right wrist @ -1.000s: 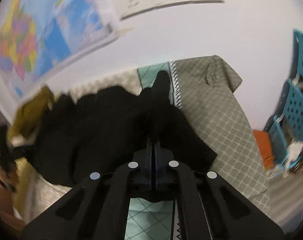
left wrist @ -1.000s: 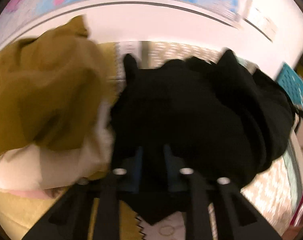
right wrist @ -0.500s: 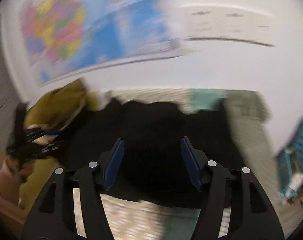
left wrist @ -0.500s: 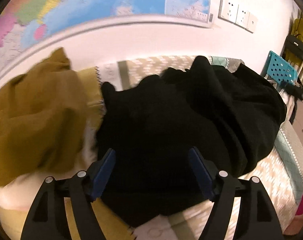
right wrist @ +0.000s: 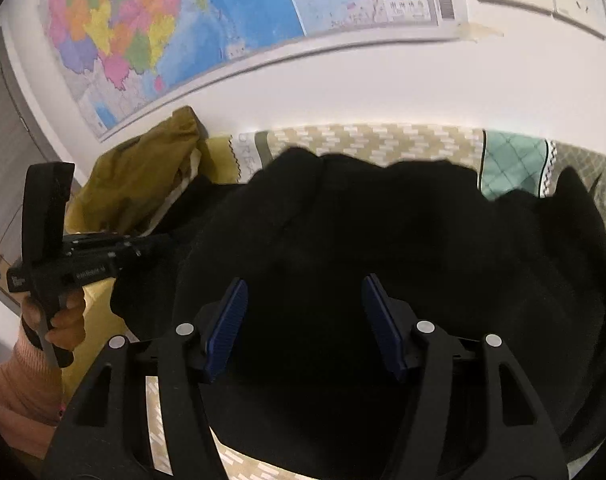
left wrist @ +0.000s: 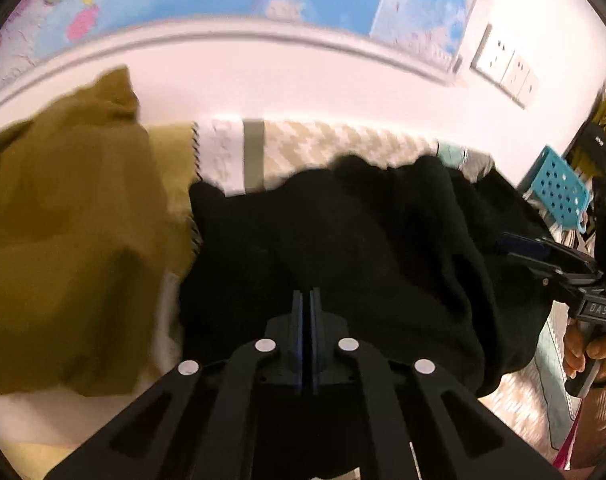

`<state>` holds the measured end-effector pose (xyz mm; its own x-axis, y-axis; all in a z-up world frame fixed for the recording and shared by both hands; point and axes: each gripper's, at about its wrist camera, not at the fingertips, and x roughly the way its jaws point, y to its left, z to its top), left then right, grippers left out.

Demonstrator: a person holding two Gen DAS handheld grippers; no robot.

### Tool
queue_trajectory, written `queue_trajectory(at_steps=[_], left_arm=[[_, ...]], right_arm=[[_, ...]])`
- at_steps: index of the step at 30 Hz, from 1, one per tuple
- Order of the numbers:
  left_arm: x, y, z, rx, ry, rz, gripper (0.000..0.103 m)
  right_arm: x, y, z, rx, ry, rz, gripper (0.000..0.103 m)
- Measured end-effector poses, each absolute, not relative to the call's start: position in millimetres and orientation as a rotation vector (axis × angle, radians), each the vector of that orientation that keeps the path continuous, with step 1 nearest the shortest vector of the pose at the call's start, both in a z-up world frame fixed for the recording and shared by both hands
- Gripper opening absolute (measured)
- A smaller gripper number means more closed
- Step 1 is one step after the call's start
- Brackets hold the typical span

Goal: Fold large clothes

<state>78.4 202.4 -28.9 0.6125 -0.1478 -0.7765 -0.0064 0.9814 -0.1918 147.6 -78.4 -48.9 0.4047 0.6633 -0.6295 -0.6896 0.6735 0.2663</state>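
Two grippers work over one black garment (right wrist: 383, 240), which lies bunched on a patterned bedspread (right wrist: 375, 140) by the wall. At far left sits a mustard cloth (left wrist: 63, 240), touching the garment's edge. Next, the left gripper (left wrist: 307, 300) has its blue pads pressed together, pinching a fold of black fabric. Further right, the right gripper (right wrist: 305, 320) hangs wide apart above the garment, gripping nothing
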Motion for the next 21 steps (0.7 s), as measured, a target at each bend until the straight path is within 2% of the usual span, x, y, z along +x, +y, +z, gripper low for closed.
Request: queue_trajectory(at_steps=[8,11,13,14,15,17,21], left_arm=[[64,210,-33,-0.126,0.939,0.019,0.002],[63,209,-38,-0.108,0.966,0.014,0.007],[61,208,-33,-0.101,0.952,0.02,0.015],[61,209,-29,-0.111,0.941,0.023,0.037],[59,209,-24,-0.126,0.917,0.008,0.05],[57,199,-11,-0.099,0.849,-0.039,0.05],[64,179,-8,-0.06,0.825,-0.102,0.05]], right_arm=[[176,-52,-56,-0.141,0.786,0.788,0.062],[201,-52,-76,-0.179,0.841,0.661,0.059],[217,-62,-86,-0.114,0.891,0.65,0.051],[219,-65,-86,-0.103,0.888,0.642,0.047],[218,-68,-84,-0.098,0.884,0.646,0.047],[213,-74,-80,-0.097,0.862,0.632,0.052],[193,-98,-59,-0.056,0.774,0.668,0.062]])
